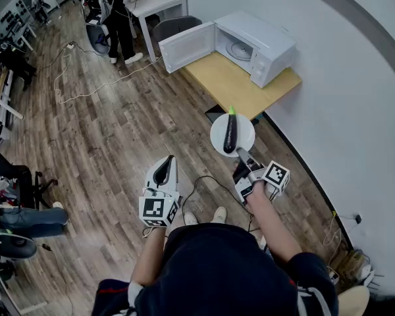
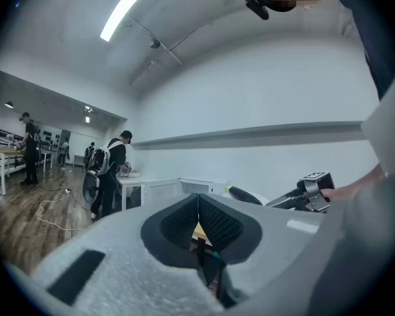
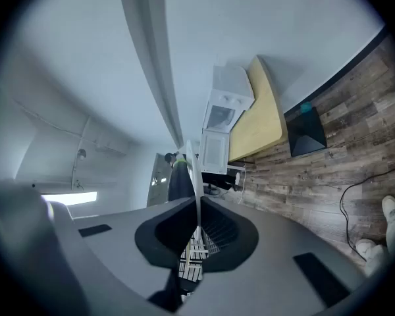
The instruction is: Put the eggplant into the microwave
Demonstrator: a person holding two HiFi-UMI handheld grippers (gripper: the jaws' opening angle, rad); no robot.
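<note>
One eggplant lies on one white plate, held in the air over the floor, well short of the wooden table. Right gripper jaws nearly together, pinching the plate rim. Left gripper jaws together, empty. One microwave sits on the table, door swung open. One dark item, maybe a box, sits by the table; cable by the shoes.

No words, brand names, numbers or signs can be read anywhere. The only printed marks are black-and-white square patterns, without letters or digits, on the cubes of the left claw and the right claw, both nearer the viewer than the microwave.
</note>
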